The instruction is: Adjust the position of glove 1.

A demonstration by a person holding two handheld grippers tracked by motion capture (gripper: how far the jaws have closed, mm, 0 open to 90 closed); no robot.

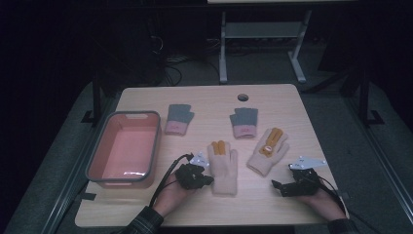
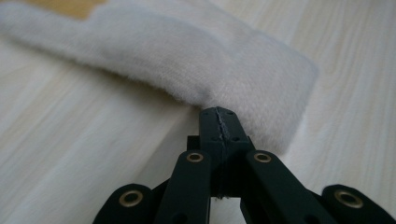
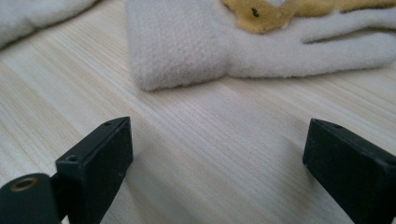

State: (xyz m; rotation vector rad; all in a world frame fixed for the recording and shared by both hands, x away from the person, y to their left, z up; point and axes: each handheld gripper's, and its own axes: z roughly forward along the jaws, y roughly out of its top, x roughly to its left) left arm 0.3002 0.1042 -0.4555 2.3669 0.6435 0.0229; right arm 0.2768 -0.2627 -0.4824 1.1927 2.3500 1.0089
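Readable text: none on any item.
Pink cuffs of the grey gloves (image 1: 178,118): small marks, too blurred to read.

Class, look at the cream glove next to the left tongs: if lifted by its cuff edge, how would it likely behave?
The cream glove looks fuzzy and lies flat, so it would probably droop limply. Its fleecy nap should grip rather than slip. It likely weighs little.

We see a wood table (image 1: 146,214) w/ a pink bin (image 1: 125,148), grey rim, at left. Two grey-and-pink gloves (image 1: 178,119) (image 1: 244,122) lie farther back. Nearer us, two cream gloves w/ mustard fingers: one (image 1: 223,165) flat, other (image 1: 268,150) tilted right. Left gripper (image 1: 207,179) sits touching the flat one's cuff edge. Right gripper (image 1: 277,186) rests near bottom right, apart from the gloves.
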